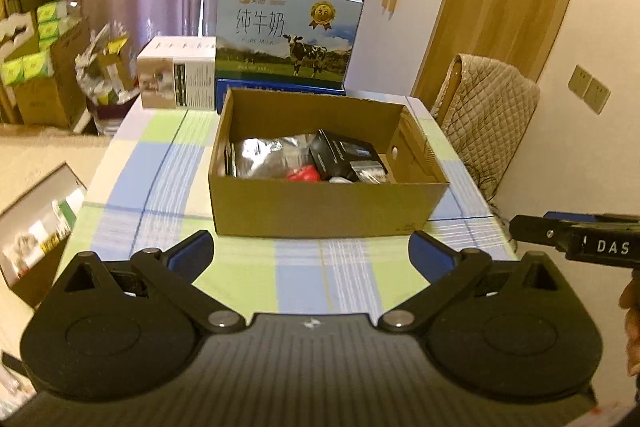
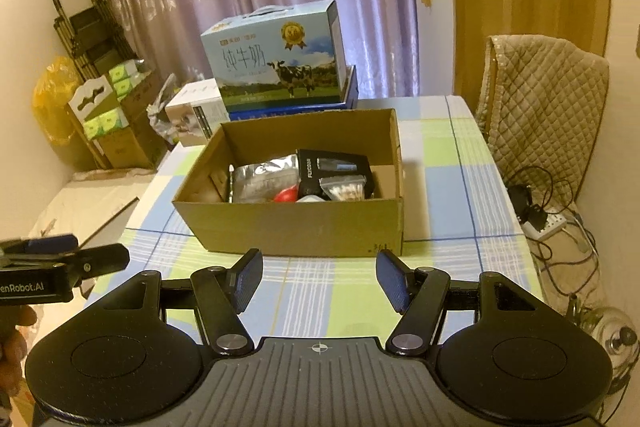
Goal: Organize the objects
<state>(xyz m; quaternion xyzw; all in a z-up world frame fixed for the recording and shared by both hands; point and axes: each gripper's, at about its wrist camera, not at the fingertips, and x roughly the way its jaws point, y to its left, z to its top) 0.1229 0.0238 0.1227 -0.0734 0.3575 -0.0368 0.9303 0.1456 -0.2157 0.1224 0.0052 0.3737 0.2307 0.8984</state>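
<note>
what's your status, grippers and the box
Left gripper open, empty. Right gripper open, empty. Cardboard box on table ahead, already holding items. Nothing blocking the approach.

Cardboard box blocks table centre — milk carton behind; flanks, near strip free.

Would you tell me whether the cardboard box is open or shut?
Open: the cardboard box has no lid on top, and a silver pouch and black carton show inside.

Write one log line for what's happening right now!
left gripper: open, empty | right gripper: open, empty | cardboard box: on table, holds silver pouch, black box
</note>
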